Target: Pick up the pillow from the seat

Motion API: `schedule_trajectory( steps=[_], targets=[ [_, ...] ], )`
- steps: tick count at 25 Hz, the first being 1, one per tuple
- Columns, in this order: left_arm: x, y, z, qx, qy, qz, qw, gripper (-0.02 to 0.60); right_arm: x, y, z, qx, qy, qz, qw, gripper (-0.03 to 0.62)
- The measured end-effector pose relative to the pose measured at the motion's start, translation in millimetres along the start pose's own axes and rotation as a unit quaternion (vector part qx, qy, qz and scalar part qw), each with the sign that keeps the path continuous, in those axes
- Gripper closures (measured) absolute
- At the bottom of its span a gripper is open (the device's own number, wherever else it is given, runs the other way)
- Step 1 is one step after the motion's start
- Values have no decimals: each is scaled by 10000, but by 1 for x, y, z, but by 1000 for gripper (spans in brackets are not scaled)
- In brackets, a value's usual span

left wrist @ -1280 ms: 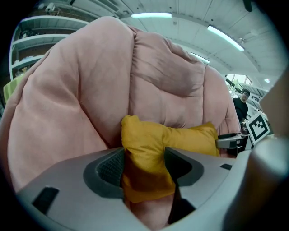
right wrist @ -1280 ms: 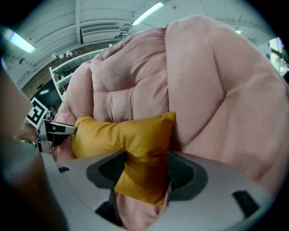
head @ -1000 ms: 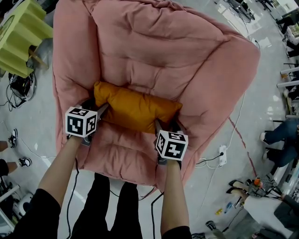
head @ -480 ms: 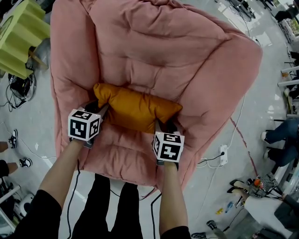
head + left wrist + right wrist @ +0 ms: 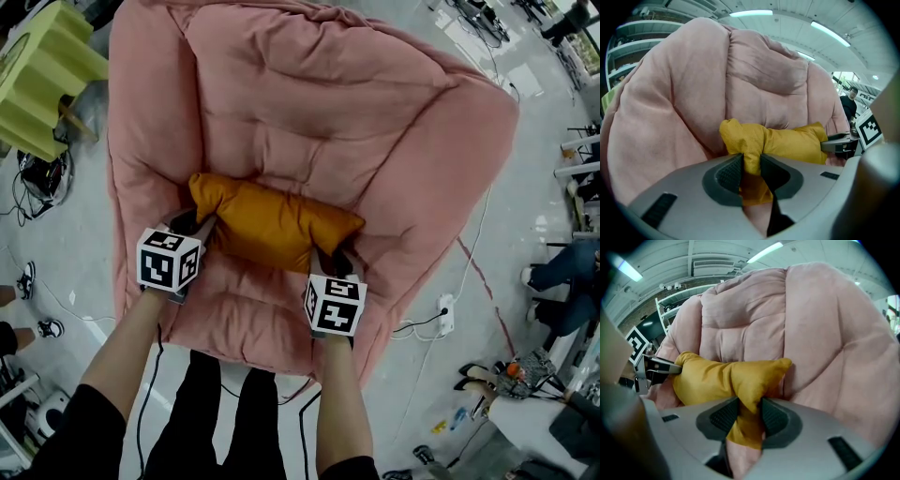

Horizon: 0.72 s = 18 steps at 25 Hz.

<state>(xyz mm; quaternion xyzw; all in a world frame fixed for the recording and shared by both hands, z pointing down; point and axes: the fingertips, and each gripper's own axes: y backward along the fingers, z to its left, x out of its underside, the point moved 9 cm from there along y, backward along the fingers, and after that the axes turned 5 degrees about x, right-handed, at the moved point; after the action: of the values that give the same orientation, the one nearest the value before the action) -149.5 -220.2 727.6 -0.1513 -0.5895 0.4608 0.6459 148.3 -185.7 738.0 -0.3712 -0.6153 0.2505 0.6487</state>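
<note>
Pink puffy armchair hugs the mustard fabric pillow behind; left gripper and right gripper have just been closing, now pinching its ends

The person wears a black top with short sleeves and black trousers, forearms bare. The left gripper and right gripper each carry a white cube printed with black square markers on every visible face, and a thin black cable trails down beside the left arm. Seen close up, each gripper's body is a smooth, rounded light-grey shell with small dark rectangular slots, and its jaws are lined with dark, finely ribbed pads set in dark oval recesses.
</note>
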Motion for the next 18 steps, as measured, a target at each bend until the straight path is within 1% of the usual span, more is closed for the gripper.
schedule_trajectory(
  steps=[5, 12, 18],
  targets=[
    [0, 11, -3, -24, -11, -54, 10000, 466, 1, 11, 4, 30, 12, -66, 10000, 430],
    [-5, 27, -13, -8, -204, -212, 9996, 466, 2, 29, 4, 92, 23, -210, 9997, 428],
    [-10, 51, -19, -31, -274, -405, 9988, 466, -3, 51, 9, 132, 69, -439, 9989, 428]
  ],
)
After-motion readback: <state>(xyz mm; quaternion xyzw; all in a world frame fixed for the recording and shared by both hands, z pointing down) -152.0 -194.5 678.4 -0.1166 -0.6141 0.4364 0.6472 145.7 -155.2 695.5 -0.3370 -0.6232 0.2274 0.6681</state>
